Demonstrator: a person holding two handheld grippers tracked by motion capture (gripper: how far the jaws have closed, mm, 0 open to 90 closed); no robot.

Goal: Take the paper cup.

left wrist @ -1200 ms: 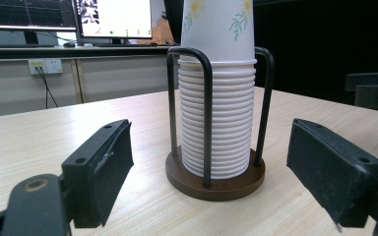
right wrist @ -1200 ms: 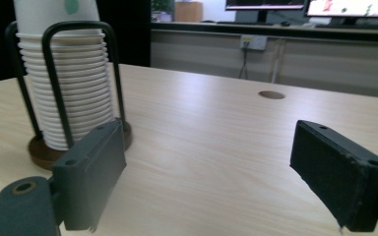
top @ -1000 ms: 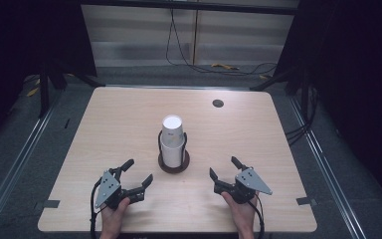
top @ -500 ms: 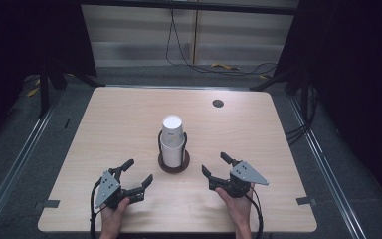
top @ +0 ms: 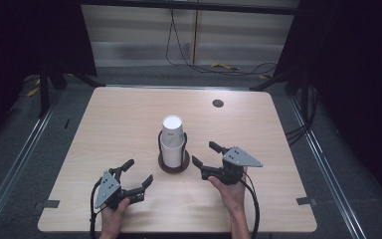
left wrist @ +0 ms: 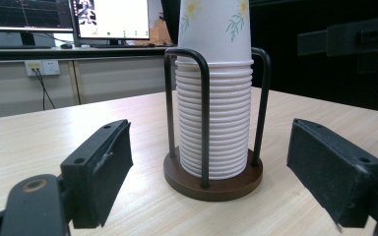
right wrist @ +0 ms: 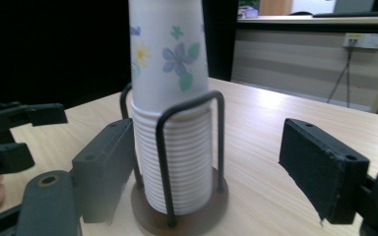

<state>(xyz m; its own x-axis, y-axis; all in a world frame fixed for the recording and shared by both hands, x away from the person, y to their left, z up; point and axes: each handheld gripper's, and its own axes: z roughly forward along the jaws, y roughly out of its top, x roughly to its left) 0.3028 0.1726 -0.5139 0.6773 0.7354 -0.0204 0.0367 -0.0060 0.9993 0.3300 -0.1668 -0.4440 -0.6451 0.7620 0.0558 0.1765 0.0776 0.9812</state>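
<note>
A stack of white flowered paper cups (top: 171,133) stands upright in a black wire holder with a round wooden base (top: 174,167) at the table's middle. My right gripper (top: 205,154) hovers just right of the holder, pointing at it. It is open, its jaws have just been closing, and nothing is between them; the stack (right wrist: 172,123) stands just ahead. My left gripper (top: 138,172) rests open at the front left, aimed at the stack (left wrist: 214,123) from farther off. The left gripper view also shows the right gripper (left wrist: 354,37) at the upper right.
A small dark round hole (top: 218,103) sits in the table's (top: 119,114) far right part. Cables lie on the floor beyond the far edge. Monitors (left wrist: 113,17) stand on a desk in the background of the left gripper view.
My right gripper has risen and shifted left toward the cup holder, and its jaws stand narrower than before. The left gripper has kept still.
</note>
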